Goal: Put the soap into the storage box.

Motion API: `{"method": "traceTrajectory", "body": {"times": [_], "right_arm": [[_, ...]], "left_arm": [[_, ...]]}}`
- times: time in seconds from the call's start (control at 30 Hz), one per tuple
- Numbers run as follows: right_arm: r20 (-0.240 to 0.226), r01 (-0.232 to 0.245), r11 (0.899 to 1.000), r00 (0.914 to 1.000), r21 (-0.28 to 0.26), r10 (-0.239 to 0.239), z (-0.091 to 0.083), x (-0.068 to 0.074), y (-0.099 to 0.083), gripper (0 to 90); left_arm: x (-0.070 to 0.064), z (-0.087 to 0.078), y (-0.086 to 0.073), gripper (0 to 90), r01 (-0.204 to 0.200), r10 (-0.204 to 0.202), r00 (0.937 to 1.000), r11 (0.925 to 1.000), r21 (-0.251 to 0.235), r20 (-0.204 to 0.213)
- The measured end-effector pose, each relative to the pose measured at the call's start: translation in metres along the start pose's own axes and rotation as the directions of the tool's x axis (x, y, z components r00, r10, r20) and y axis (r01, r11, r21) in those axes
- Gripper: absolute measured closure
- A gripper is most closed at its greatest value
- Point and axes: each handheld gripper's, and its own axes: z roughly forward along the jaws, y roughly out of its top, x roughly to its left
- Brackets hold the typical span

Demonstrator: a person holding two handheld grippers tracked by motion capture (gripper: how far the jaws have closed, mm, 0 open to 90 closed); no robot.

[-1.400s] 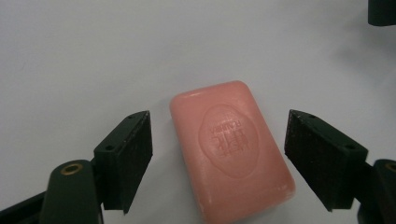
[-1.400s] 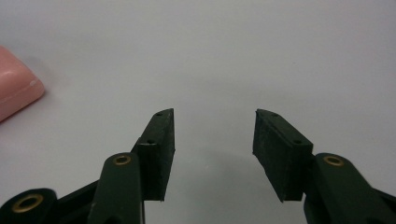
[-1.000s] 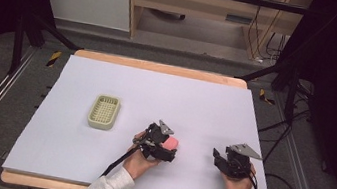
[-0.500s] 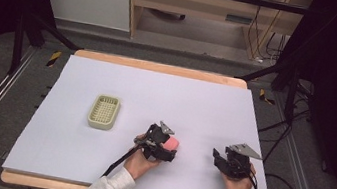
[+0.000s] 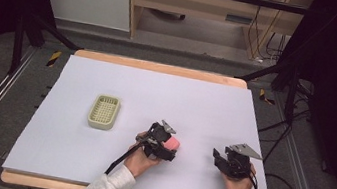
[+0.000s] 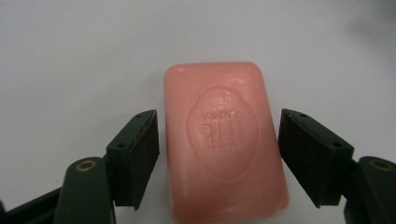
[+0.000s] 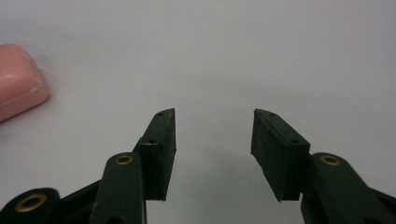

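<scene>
Nothing had shifted much since the earlier frames: both hands and the pink soap bar (image 5: 174,143) stayed where they were on the desk (image 5: 206,100). Toward the left side of the desk, about midway between the far and near edges, sat a small pale green slatted soap dish (image 5: 103,111), well apart from the soap. Near the middle of the front edge, the left gripper (image 5: 165,142) was held over the soap. In the left gripper view, its jaws stood open on either side of the bar (image 6: 224,140), close to its long sides with narrow gaps visible. The bar lay flat, stamped face up. Near the front right corner, the right gripper (image 5: 222,159) rested with jaws spread wide and nothing between them; the right gripper view caught the soap's end (image 7: 18,79) at its left edge.
</scene>
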Motion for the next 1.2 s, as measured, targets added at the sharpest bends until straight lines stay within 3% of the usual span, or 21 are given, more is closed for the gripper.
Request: {"method": "traceTrajectory", "body": {"times": [0.17,0.5,0.9,1.2], "right_arm": [[-0.007,-0.001,1.0,1.0,0.003,0.001,0.0,0.0,0.0,51.8],[-0.013,0.004,1.0,0.9999,0.006,-0.003,0.0,0.0,0.0,54.2],[-0.013,0.011,1.0,0.9999,0.004,-0.011,0.001,-0.001,0.0,53.8],[-0.01,0.013,1.0,0.9999,0.002,-0.013,0.0,-0.001,0.0,52.6]], "left_arm": [[0.001,0.005,0.001,31.5,-0.002,0.002,0.9998,0.9995,0.033,0.02],[-0.001,0.007,0.005,35.4,-0.012,0.012,0.9999,0.9982,0.058,0.004],[-0.001,0.005,0.006,36.9,-0.007,0.007,1.0,0.9975,0.071,0.002],[-0.003,-0.005,0.004,36.9,-0.024,0.023,0.9997,0.9989,0.041,0.011]]}}
